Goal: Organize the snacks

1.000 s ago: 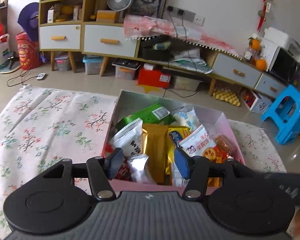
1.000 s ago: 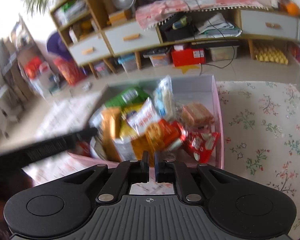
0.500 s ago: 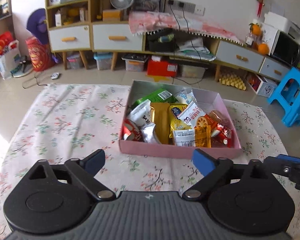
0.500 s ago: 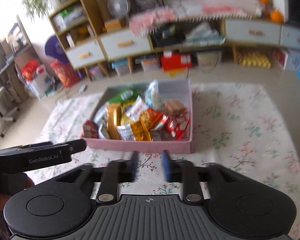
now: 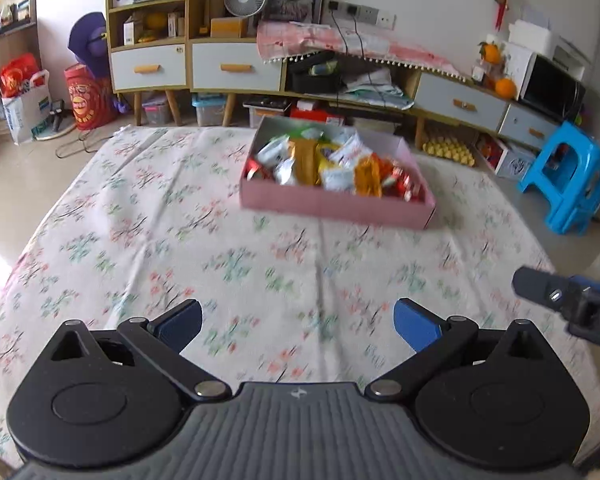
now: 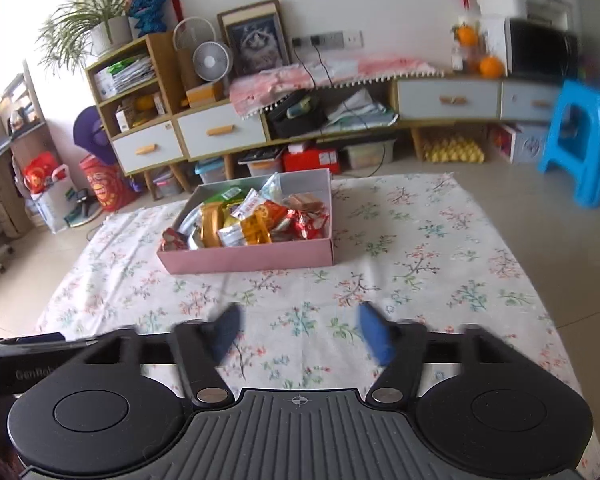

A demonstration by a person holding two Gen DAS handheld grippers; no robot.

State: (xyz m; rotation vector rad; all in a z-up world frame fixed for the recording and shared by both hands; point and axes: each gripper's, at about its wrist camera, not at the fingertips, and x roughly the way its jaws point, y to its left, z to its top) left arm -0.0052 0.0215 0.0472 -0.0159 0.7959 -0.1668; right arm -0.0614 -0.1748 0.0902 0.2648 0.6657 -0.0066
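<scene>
- Nearest us, the left gripper (image 5: 298, 326) stands released, its jaws having just been opening, with nothing between its blue pads (image 5: 414, 324), only the cloth (image 5: 140, 216) below
- Our right gripper (image 6: 300, 334) is likewise released, jaws just spread wide and blurred, nothing between them; its tip shows at the right edge of the left view
- Both hang over the near part of the floral cloth, well apart from the box (image 6: 248, 258)
- Farther on, the pink box sits on the cloth with the snacks (image 6: 252, 220) piled inside it
- Beyond the cloth we see bare floor, a blue stool (image 5: 568, 176) to the right and a cabinet (image 6: 220, 132) along the wall
</scene>
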